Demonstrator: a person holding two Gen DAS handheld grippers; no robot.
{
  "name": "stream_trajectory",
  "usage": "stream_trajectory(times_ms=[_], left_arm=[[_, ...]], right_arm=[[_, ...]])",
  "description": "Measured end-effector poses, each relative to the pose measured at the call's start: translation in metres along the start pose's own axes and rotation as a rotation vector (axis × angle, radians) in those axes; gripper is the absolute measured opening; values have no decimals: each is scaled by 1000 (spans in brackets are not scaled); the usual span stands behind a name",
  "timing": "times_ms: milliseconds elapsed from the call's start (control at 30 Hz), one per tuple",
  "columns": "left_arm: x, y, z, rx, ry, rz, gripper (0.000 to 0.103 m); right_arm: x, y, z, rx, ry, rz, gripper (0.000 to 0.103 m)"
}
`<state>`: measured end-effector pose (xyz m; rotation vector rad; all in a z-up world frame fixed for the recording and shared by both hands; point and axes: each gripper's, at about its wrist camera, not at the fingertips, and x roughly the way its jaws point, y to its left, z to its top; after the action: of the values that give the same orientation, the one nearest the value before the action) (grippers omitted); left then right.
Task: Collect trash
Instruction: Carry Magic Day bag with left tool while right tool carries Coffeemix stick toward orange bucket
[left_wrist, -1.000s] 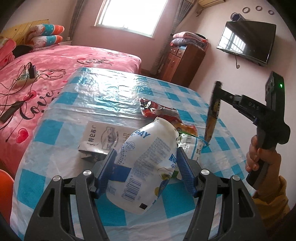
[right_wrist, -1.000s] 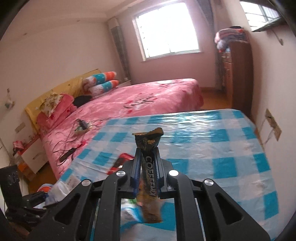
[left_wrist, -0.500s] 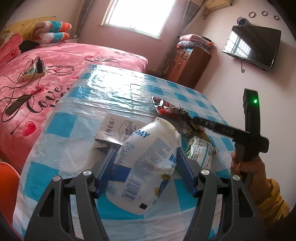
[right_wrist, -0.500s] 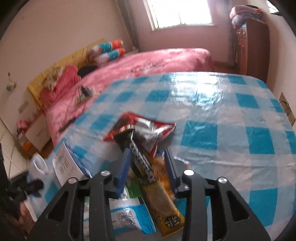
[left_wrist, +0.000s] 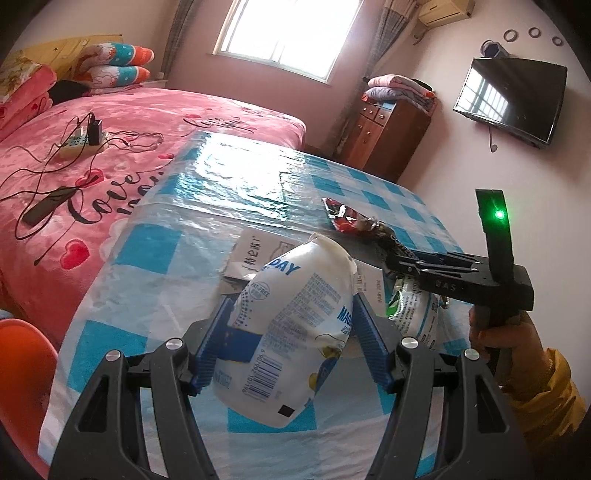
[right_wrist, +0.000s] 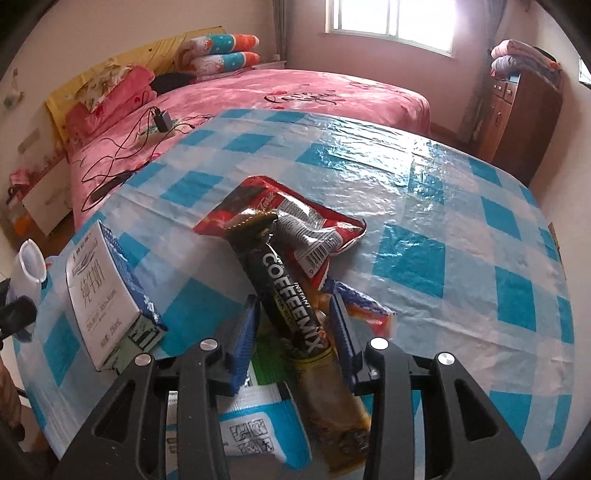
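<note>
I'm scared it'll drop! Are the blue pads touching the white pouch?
Touching. The left wrist view shows both blue pads of the left gripper pressing against the sides of the white pouch, with no gap.

Bare tablecloth (right_wrist: 461, 206) beyond red wrapper (right_wrist: 295, 214)

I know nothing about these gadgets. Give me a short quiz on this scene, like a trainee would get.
1. True or false: the left gripper's jaws are empty.
2. The Coffeemix sachet's far end rests on: A a red wrapper, B a plate, C a book.
3. What pattern has the tablecloth?
Key: 1 false, shut on a white bottle. 2 A. 3 Blue and white checks.
</note>
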<state>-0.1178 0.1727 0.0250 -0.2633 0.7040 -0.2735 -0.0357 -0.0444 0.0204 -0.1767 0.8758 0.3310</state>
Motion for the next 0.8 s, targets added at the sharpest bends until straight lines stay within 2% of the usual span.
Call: stream_trajectory(times_ms=[33,167,267,600,700,800], left_arm=[[-1,2,0,-4,-1,2,66],[-2,7,-3,-14,-3,11,66],[-4,12,-4,-22,-7,17,66],[-22,28,-2,-48,-59,24,66],[-31,35,-1,-60,-80,34,66],[-42,45,-1,-75,-103,50,66]], right_arm=[[-2,1,-1,-12,-3,-12,27],[-6,6,-3,-27,-14,-47,15],[-12,4,-3,-18,-27,-60,13],[-49,8,14,7,-150,-121,10],[-60,14,22,20,-188,-108,10],[-69,27,32,38,-213,-51,10]])
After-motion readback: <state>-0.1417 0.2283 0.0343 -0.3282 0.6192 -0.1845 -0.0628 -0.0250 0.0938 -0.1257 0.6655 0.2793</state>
